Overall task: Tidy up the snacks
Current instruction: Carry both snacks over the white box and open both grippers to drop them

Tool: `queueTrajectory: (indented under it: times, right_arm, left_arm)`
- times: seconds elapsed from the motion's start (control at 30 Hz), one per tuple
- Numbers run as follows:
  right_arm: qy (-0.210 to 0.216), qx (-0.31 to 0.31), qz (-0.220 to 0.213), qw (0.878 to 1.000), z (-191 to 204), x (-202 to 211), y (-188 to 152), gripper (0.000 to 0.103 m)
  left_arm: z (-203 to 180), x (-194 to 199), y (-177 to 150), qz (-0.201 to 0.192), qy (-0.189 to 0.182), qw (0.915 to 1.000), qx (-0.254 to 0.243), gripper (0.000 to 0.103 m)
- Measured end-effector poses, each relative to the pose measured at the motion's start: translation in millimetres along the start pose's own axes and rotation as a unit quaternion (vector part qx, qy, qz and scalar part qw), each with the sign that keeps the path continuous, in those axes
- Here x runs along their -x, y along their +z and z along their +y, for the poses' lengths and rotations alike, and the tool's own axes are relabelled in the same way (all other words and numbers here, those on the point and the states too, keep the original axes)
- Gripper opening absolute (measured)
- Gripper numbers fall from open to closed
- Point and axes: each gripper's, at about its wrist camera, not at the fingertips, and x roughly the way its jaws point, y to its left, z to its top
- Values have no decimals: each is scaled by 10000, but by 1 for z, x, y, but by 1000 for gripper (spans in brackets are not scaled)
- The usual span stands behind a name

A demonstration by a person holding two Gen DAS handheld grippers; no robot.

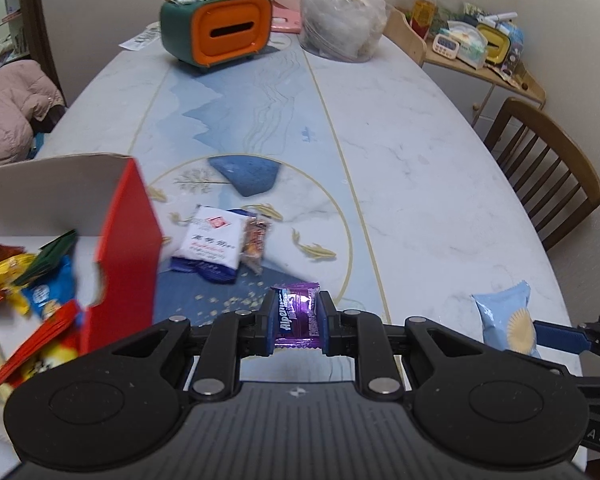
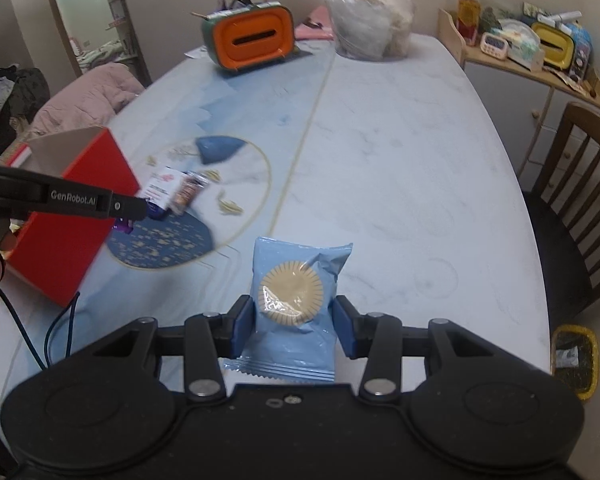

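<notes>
My left gripper (image 1: 296,320) is shut on a small purple candy (image 1: 298,312), held above the table to the right of an open red box (image 1: 128,240). The box holds several bright snack packets (image 1: 40,292). On the table behind the candy lie a white-and-blue packet (image 1: 210,244) and a small brown snack (image 1: 256,240). My right gripper (image 2: 292,326) is shut on a light-blue cookie packet (image 2: 294,300), lifted off the table. That packet (image 1: 504,320) also shows at the right of the left wrist view. The left gripper (image 2: 80,200) reaches in beside the red box (image 2: 72,224).
An orange-and-green tissue box (image 1: 216,32) and a full plastic bag (image 1: 340,24) stand at the table's far end. A wooden chair (image 2: 580,208) is at the right edge, with a cluttered side shelf (image 2: 532,52) behind it. A yellow bin (image 2: 574,360) sits on the floor.
</notes>
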Motion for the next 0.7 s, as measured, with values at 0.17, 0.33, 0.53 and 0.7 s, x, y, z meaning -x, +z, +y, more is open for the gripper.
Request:
queueTrajectory:
  times: [0.17, 0.33, 0.53, 0.7]
  right_arm:
    - [128, 133, -121, 9998, 25, 13, 11, 42]
    - [291, 257, -203, 9990, 56, 18, 22, 42]
    - [462, 416, -240, 9978, 97, 17, 33, 42]
    - [572, 583, -274, 9963, 132, 14, 44, 42]
  left_arm:
    - [23, 28, -4, -56, -35, 9999, 148, 20]
    - [50, 56, -9, -172, 12, 9996, 233, 20]
    - [89, 83, -13, -316, 77, 9988, 377, 20]
    - [123, 102, -16, -450, 164, 9976, 493, 20]
